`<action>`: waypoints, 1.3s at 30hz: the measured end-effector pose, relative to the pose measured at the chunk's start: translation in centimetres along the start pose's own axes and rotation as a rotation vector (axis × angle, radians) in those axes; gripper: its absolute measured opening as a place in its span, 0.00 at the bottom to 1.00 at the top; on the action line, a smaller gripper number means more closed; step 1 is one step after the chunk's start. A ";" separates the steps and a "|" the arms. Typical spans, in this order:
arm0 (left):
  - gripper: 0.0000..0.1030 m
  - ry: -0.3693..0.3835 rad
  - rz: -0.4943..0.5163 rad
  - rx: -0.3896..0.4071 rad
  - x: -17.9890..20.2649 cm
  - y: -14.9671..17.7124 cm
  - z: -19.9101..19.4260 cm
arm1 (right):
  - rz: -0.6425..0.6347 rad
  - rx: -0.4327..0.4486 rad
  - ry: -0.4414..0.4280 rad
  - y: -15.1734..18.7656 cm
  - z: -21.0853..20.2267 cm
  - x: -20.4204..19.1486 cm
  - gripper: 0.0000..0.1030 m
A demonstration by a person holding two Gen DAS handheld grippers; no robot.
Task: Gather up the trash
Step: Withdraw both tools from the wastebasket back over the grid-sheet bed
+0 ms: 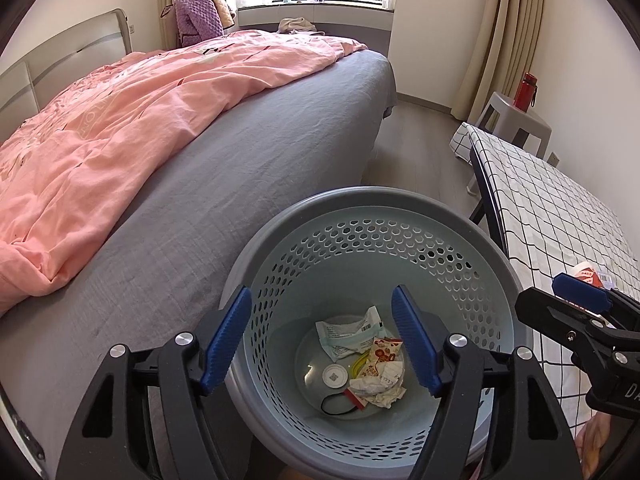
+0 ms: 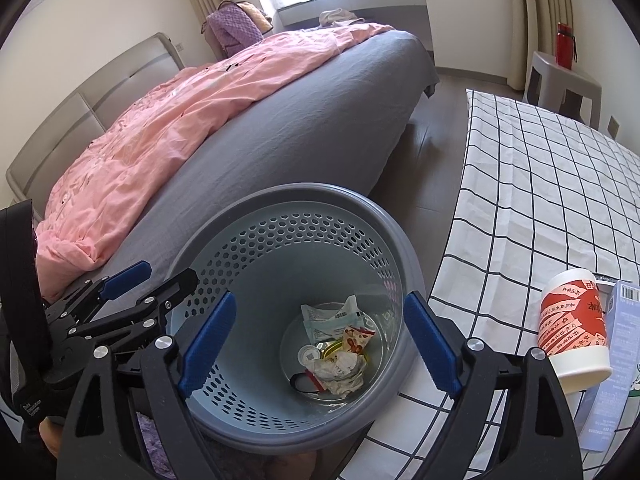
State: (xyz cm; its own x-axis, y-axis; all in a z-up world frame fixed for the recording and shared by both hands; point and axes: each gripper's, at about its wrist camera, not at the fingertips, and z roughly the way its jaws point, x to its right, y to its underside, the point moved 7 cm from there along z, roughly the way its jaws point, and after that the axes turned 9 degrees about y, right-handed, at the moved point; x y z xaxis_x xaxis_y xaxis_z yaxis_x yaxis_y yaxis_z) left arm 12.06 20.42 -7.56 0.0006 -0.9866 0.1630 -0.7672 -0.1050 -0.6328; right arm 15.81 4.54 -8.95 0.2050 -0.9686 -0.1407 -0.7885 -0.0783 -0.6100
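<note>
Bed [image 1: 224,168] w/ pink duvet [image 1: 120,120], left. Checked-cloth counter [image 2: 540,184], right; paper cup [image 2: 576,332] lying on it. Perforated bin [image 1: 400,240] btwn bed & counter. Left tool [image 1: 322,340] & right tool [image 2: 316,344] both released, empty, above bin mouth. Trash [image 1: 368,360] (wrappers, crumpled paper) at bin bottom.

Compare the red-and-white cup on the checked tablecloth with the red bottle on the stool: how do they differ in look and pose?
The cup is white with red printed panels, while the bottle is plain red with a dark strap. The cup looks tilted beside a pale box, close to the grippers; the bottle stands upright on the grey stool by the far curtain. The cup looks squat, the bottle slim. Both are outside the bin.
</note>
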 end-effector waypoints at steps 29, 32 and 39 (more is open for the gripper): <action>0.67 0.049 0.043 0.039 3.3 -0.3 -1.3 | 0.059 0.025 0.075 2.0 -3.9 3.7 0.82; 0.68 0.061 0.053 0.045 4.1 -0.3 -1.5 | 0.068 0.031 0.091 2.3 -4.6 4.3 0.83; 0.68 0.089 0.078 0.059 6.2 -0.3 -2.0 | 0.098 0.042 0.130 3.3 -6.3 6.3 0.83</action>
State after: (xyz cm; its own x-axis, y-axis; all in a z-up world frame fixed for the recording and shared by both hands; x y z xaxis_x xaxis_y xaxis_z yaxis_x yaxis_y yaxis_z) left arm 11.02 14.58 -4.87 -0.1160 -0.9775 0.1764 -0.7237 -0.0385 -0.6890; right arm 10.87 -3.35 -6.98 0.0496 -0.9937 -0.1003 -0.7757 0.0249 -0.6306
